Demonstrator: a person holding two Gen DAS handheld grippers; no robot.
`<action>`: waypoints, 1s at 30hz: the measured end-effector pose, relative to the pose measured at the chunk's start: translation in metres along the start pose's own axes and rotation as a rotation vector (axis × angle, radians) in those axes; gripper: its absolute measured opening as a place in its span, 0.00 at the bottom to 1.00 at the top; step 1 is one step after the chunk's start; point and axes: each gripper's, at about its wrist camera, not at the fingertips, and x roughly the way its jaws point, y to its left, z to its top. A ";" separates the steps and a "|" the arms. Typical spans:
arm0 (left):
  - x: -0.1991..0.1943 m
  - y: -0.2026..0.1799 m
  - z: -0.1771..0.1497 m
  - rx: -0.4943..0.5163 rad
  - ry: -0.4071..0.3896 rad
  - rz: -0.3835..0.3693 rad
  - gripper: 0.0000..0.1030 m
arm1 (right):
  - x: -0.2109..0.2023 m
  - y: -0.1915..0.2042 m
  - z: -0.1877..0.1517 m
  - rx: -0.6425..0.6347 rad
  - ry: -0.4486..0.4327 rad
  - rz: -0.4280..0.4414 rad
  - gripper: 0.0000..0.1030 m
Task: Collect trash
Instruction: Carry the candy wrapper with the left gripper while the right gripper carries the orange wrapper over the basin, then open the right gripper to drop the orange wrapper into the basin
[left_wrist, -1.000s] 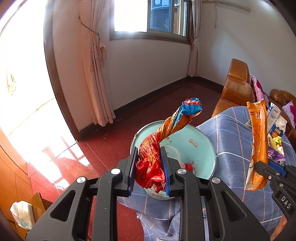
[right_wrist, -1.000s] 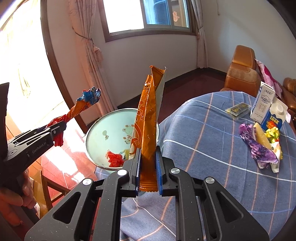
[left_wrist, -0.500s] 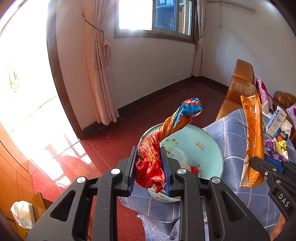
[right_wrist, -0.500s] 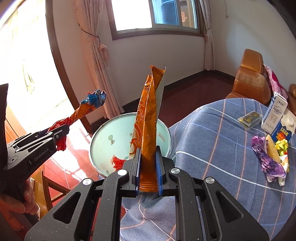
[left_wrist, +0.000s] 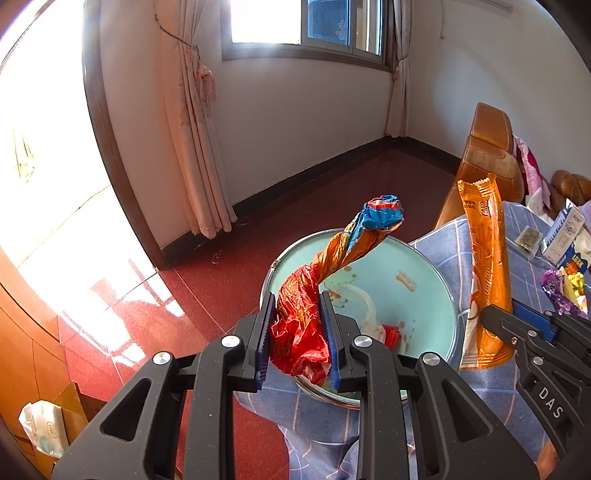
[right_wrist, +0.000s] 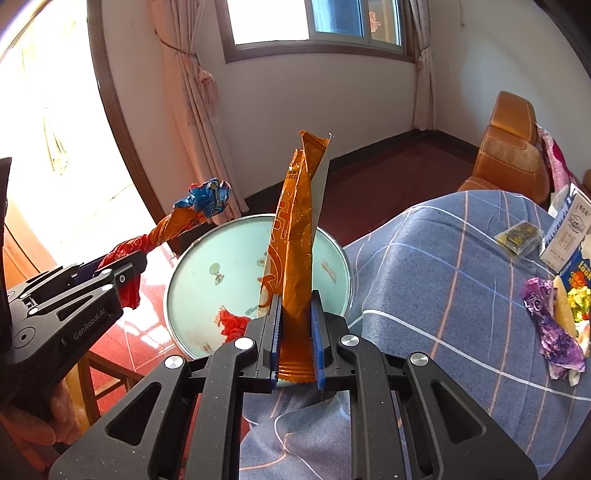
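Observation:
My left gripper (left_wrist: 297, 332) is shut on a twisted red, orange and blue wrapper (left_wrist: 314, 295), held in front of a light green basin (left_wrist: 424, 295) at the table's edge. The wrapper also shows in the right wrist view (right_wrist: 173, 229). My right gripper (right_wrist: 295, 332) is shut on a long orange snack wrapper (right_wrist: 299, 236), upright, over the near rim of the basin (right_wrist: 207, 273). It also shows in the left wrist view (left_wrist: 484, 266). Red trash (right_wrist: 232, 321) lies inside the basin.
A blue checked tablecloth (right_wrist: 443, 295) covers the table. At the right lie a purple wrapper (right_wrist: 550, 332), a milk carton (right_wrist: 569, 229), a small dark packet (right_wrist: 517, 236) and other scraps. An orange-brown chair (right_wrist: 513, 147) stands behind. Red floor lies left of the table.
Both grippers have kept their wrappers and drawn back a little from the basin. The basin and table now sit slightly further right in both views.

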 end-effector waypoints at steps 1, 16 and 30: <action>0.003 0.000 0.001 0.000 0.005 0.000 0.23 | 0.003 -0.001 0.000 0.002 0.007 0.000 0.15; 0.046 -0.009 0.000 0.002 0.095 0.034 0.23 | 0.045 -0.002 0.003 -0.024 0.095 0.002 0.15; 0.073 -0.014 0.003 -0.003 0.158 0.026 0.24 | 0.066 -0.001 0.002 -0.048 0.150 0.003 0.15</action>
